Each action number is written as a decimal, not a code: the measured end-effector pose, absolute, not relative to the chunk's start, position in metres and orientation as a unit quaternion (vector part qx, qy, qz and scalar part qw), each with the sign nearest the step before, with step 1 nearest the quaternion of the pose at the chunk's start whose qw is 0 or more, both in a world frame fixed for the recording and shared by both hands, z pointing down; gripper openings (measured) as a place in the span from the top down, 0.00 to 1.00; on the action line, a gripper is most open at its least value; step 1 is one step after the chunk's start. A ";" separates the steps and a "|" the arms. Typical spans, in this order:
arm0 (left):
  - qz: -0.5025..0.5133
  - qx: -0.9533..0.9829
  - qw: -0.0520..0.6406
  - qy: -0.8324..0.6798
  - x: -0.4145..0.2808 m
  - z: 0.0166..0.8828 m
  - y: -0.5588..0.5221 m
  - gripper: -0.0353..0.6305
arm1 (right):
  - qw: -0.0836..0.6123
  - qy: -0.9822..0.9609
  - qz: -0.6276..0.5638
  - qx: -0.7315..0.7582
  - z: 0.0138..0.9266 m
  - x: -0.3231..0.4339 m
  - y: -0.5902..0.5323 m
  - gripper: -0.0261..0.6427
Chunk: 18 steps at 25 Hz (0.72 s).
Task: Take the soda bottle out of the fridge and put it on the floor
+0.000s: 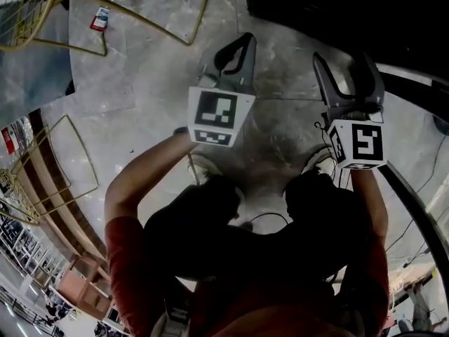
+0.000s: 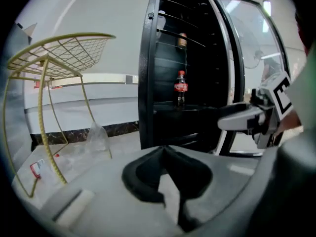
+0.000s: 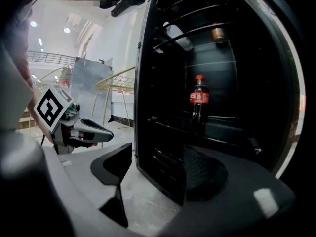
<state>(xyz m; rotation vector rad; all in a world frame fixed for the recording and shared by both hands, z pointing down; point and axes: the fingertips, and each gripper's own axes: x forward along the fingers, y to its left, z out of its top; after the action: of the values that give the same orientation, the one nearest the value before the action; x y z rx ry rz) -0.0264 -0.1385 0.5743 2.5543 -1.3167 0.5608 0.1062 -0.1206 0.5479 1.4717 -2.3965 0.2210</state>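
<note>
The left tool (image 2: 165, 149) is clenched: its two dark jaws meet at the tips with nothing between them. The right tool (image 3: 159, 154) is released, its jaws wide apart and empty. Through the gap show only the black front edge of the fridge (image 3: 142, 107) and a strip of floor (image 3: 145, 202). Neither tool touches anything. They are held side by side above the floor, the right one in front of the fridge opening, and each appears in the other's view.

The bottle (image 3: 199, 102) stands upright inside the fridge on a shelf (image 3: 227, 118), toward the back wall and well apart from both tools. Its cap and label are red, and its dark lower part merges with the black interior and is hard to trace. On a higher shelf sits a small brownish thing (image 3: 217, 32), too dim to name. A pale shape (image 3: 177, 36) near that shelf's left edge is also unclear. The door (image 2: 247, 48) stands open at the fridge's right side.

In the head view the fridge is only a black mass at the upper right with its inside hidden, and the person's body covers the floor below the tools. Left of the fridge stands a yellow wire rack (image 2: 64, 48). A clear bag (image 2: 96, 138) and a red-and-white packet (image 2: 35, 168) lie on the floor by its legs.
</note>
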 end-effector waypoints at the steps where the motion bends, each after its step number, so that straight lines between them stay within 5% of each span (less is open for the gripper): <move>1: 0.199 0.871 0.101 -0.438 -0.026 0.582 -0.135 0.95 | 0.162 -0.839 0.081 0.514 0.554 0.106 -0.120 0.50; 18: 0.187 0.864 0.124 -0.451 -0.005 0.609 -0.146 0.95 | 0.111 -0.840 0.083 0.524 0.544 0.112 -0.128 0.50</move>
<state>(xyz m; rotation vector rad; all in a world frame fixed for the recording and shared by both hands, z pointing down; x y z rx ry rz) -0.0051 -0.1461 0.6088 2.5174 -1.3159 0.5452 0.1124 -0.1276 0.5438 1.5385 -2.4685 0.2432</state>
